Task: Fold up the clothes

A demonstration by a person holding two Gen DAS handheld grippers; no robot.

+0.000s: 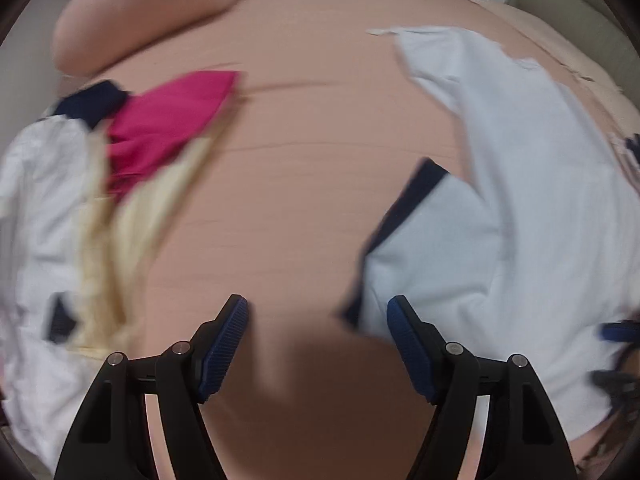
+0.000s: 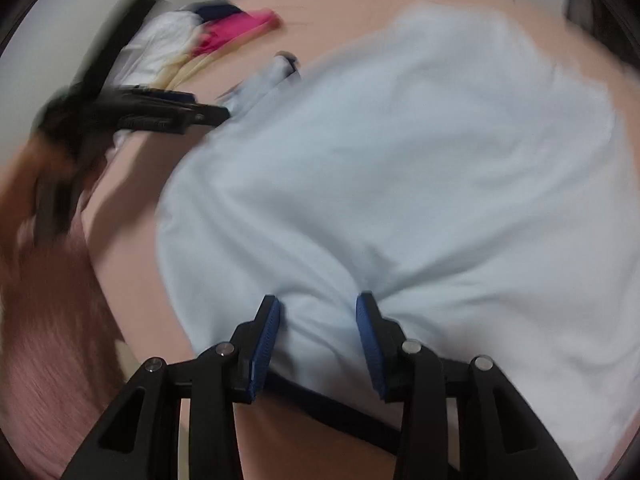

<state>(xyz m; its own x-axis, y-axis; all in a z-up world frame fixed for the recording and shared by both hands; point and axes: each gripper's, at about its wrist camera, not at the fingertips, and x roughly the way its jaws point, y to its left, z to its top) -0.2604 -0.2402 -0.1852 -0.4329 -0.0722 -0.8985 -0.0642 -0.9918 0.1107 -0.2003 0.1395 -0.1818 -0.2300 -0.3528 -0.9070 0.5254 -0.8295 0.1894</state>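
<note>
Left gripper (image 1: 316, 308) fingers spread over bare pink bedsheet (image 1: 304, 120), right gripper (image 2: 318, 304) fingers pinching pale blue shirt (image 2: 400, 168)

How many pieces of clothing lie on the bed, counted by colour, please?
Light blue: 1, the shirt with navy trim
White: 1, the garment with navy trim
Pink: 1, the pink garment
Pale yellow: 1, the yellow garment
Total: 4. The pile at the left is blurred, so more could be hidden underneath.

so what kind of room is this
Probably a bedroom: clothes lie on a bed with a peach sheet, a matching pillow at its far end, and a pile of garments waiting beside a pale blue shirt.
</note>
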